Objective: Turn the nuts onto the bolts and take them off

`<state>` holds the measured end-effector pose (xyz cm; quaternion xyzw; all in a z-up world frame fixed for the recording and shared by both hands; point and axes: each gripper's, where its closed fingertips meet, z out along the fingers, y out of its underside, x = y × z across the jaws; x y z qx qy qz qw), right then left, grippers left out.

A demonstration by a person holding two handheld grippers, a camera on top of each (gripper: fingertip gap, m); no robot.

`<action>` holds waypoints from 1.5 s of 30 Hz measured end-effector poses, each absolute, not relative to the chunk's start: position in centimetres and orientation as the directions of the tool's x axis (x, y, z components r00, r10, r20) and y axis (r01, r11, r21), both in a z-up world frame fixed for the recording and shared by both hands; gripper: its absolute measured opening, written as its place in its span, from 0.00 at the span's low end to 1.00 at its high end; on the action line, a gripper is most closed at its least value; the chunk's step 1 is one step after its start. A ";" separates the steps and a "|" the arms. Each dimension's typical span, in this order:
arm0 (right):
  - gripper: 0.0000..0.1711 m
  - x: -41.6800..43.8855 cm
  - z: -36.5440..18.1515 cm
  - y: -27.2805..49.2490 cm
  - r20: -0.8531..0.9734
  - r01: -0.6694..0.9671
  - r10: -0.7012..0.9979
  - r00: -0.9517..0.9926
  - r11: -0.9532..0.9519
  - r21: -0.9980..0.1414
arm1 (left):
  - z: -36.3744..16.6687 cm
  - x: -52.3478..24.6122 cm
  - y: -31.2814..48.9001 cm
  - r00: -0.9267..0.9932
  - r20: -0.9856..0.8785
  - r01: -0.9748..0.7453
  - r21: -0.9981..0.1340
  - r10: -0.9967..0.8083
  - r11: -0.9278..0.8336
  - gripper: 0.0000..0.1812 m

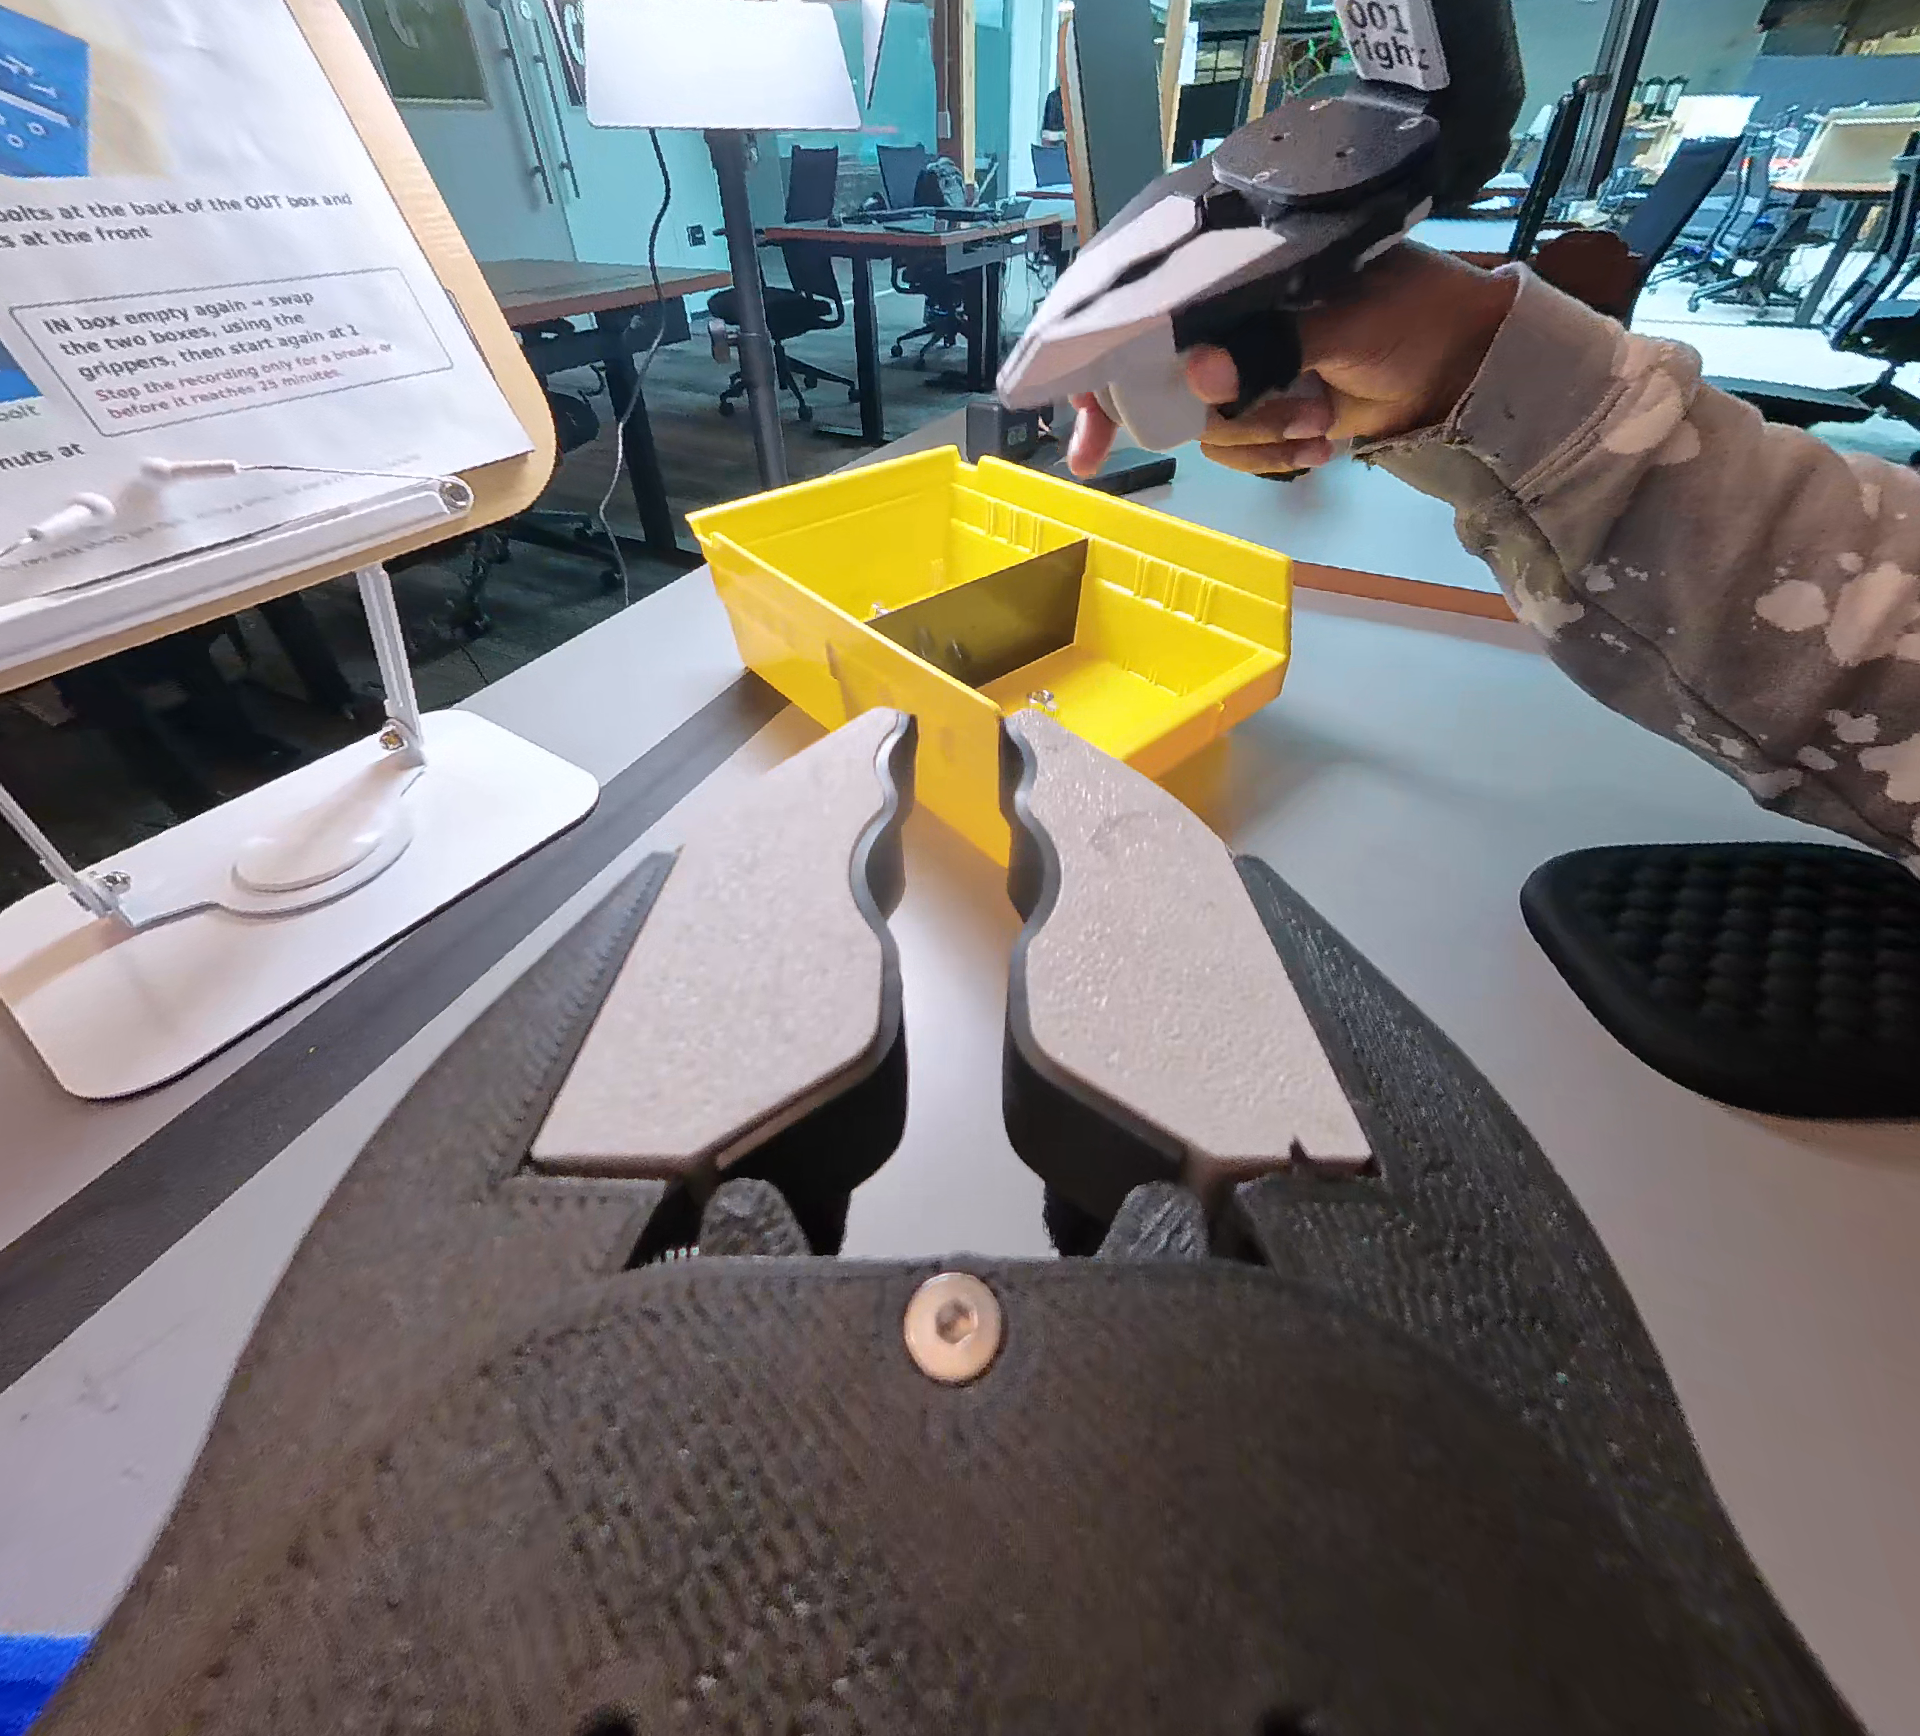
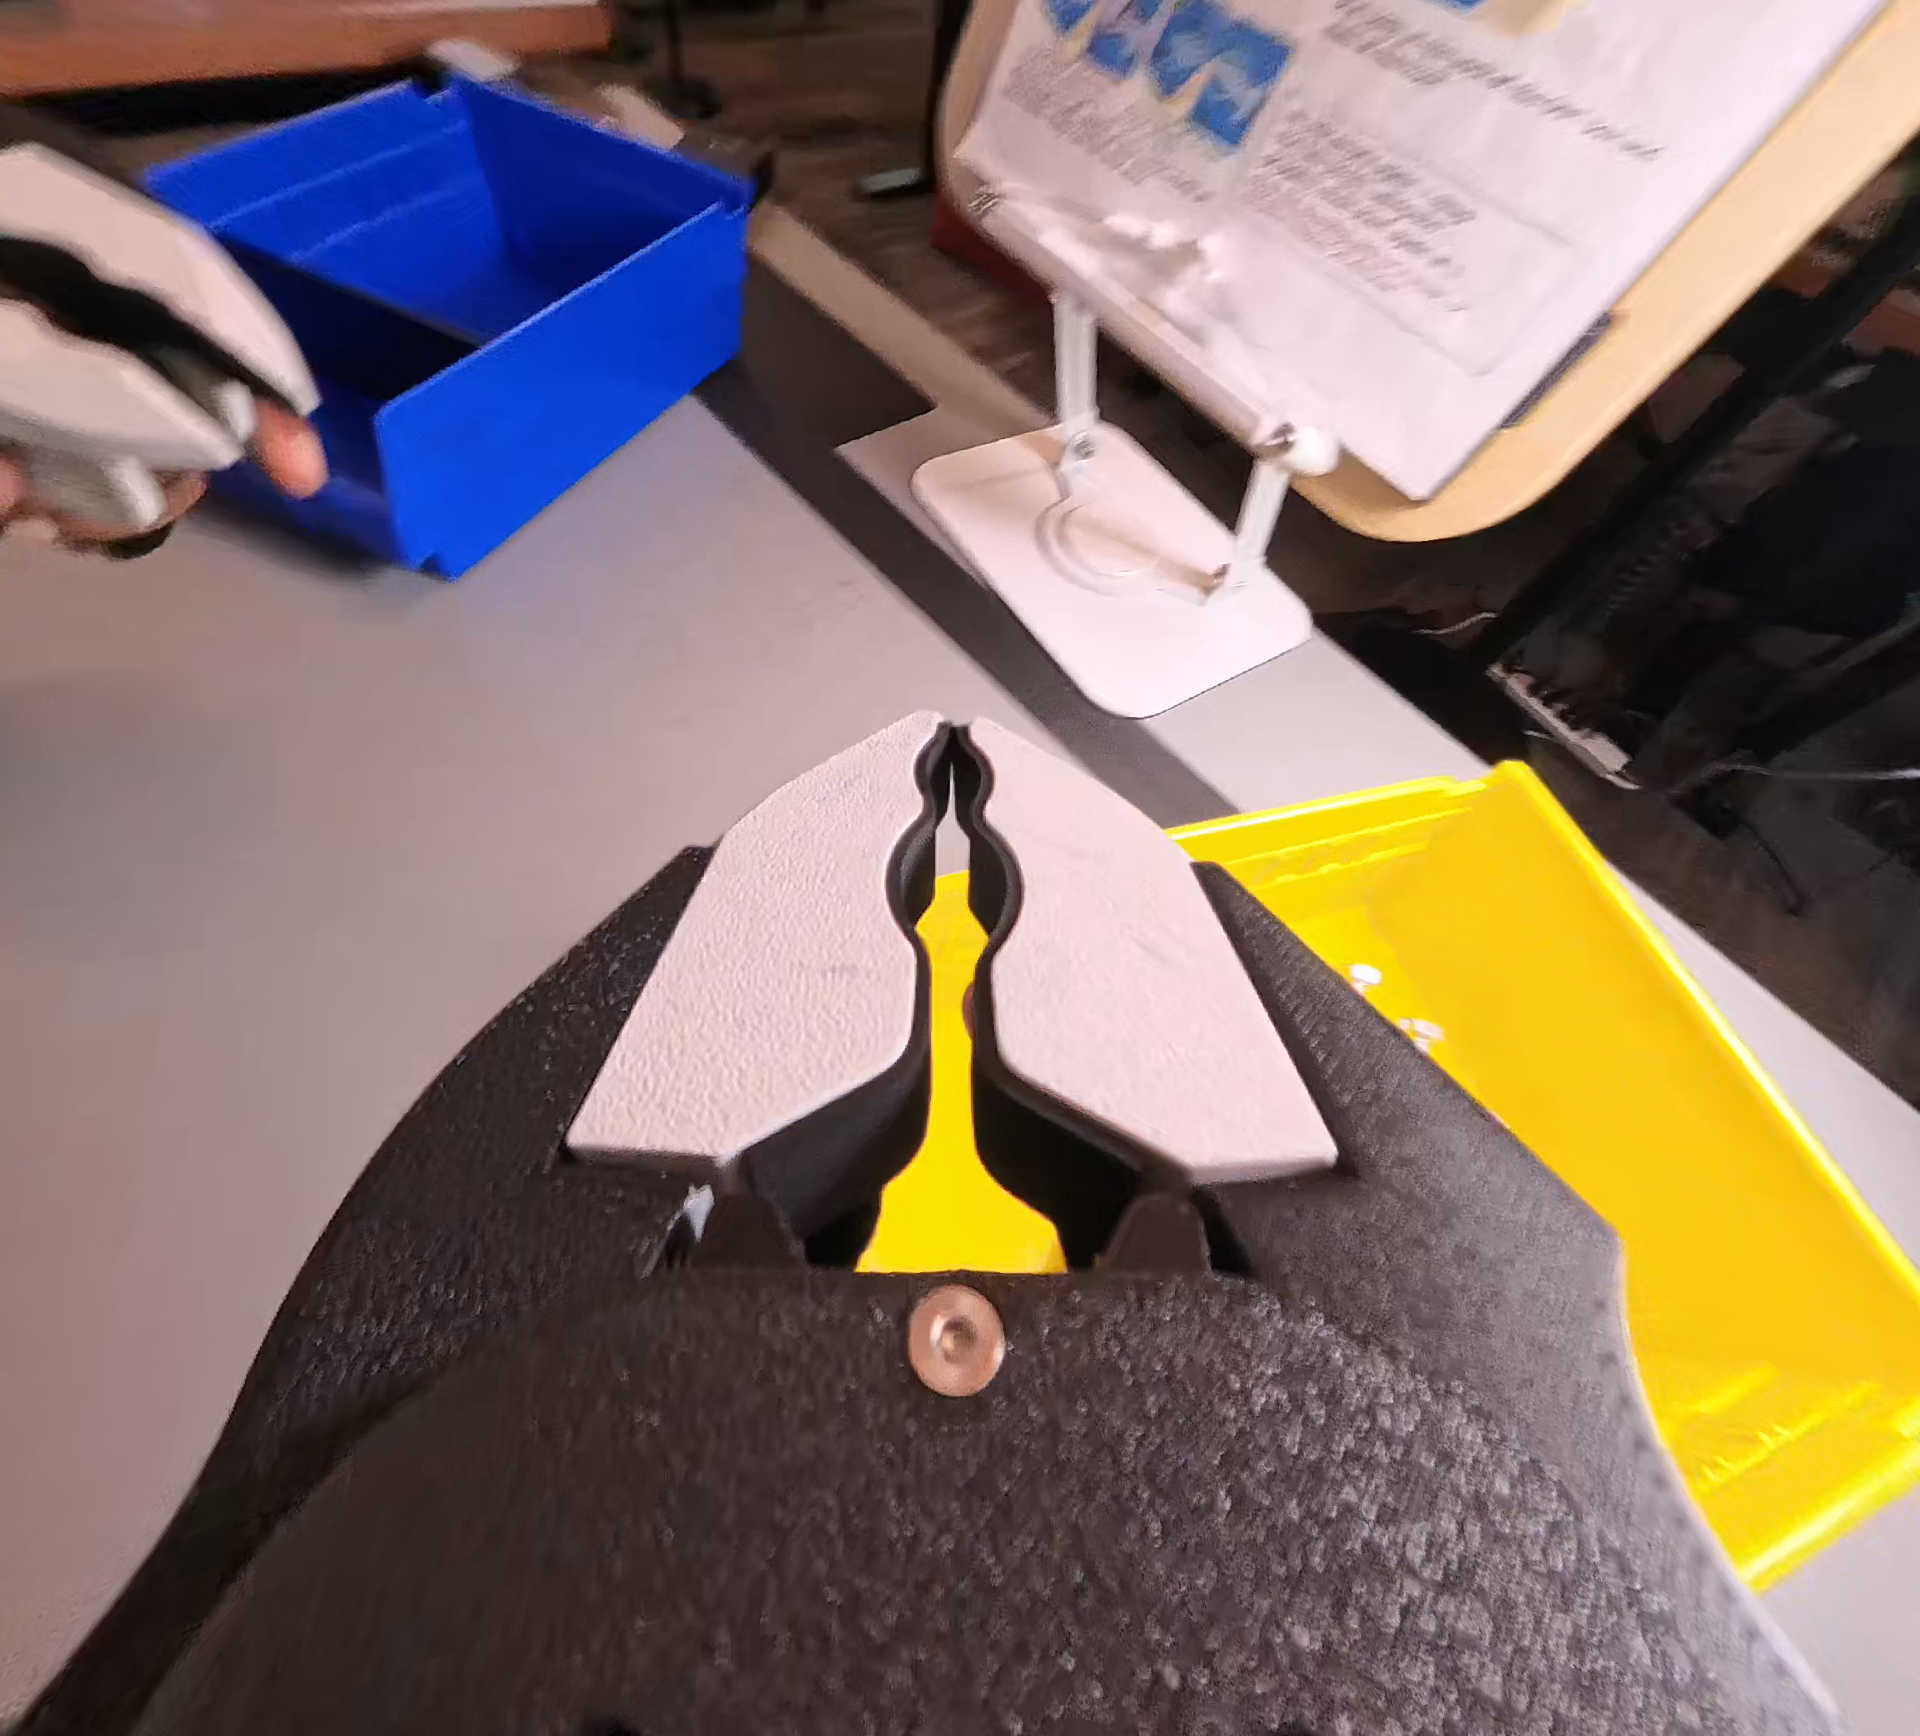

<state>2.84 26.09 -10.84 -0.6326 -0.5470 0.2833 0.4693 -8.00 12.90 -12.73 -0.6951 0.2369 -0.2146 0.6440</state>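
left wrist view: low over the counter (image 1: 1455,803), close behind its own tongs (image 1: 958,730), facing the yellow bin (image 1: 831,564). right wrist view: higher, tilted down across the same bin (image 2: 1558,1115), somewhat blurred. both share the bin, the white document stand (image 1: 312,813) (image 2: 1122,543), and each other's tongs.

black textured tongs (image 1: 958,730) with grey wavy-edged fingers (image 1: 748,959), a silver screw (image 1: 953,1325), and a bleach-spotted grey sleeve (image 1: 1704,585)

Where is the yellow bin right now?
In the left wrist view the yellow bin sits on the grey table just beyond the left tool, right of the white document stand.
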 end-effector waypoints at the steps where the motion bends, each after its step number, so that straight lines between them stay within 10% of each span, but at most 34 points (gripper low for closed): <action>1: 0.00 2.6 -11.8 24.8 0.158 0.467 0.970 0.183 0.056 -0.883 | -12.8 -8.0 12.9 0.797 -0.011 -0.058 -0.997 -0.604 -0.060 0.08; 6: 0.09 4.3 -20.4 17.9 0.175 0.750 0.975 -0.136 0.217 -0.625 | -12.6 -8.4 13.0 0.806 -0.023 -0.064 -0.997 -0.591 -0.049 0.08; 10: 0.14 7.4 -26.0 17.6 0.097 0.874 0.992 0.078 -0.021 -0.486 | -12.2 -9.0 13.0 0.819 -0.021 -0.056 -0.997 -0.574 -0.044 0.08; 18: 0.22 10.6 -31.5 16.6 -0.120 0.794 0.908 0.400 -0.409 -0.450 | -11.8 -8.8 12.9 0.825 -0.054 -0.083 -0.996 -0.562 -0.026 0.08; 27: 0.06 7.8 -29.5 18.3 0.148 0.868 0.946 0.289 -0.193 -0.458 | -11.0 -9.9 12.8 0.849 -0.044 -0.072 -0.997 -0.526 -0.034 0.11; 35: 0.06 6.8 -13.7 34.3 0.306 0.723 0.808 0.504 -0.200 -0.661 | -11.1 -12.6 13.3 0.887 0.000 -0.029 -0.998 -0.462 -0.056 0.16; 45: 0.06 13.2 -26.4 47.2 0.288 0.707 0.650 0.703 -0.600 -0.374 | -12.1 -15.7 13.9 0.915 -0.054 -0.074 -0.997 -0.401 -0.035 0.00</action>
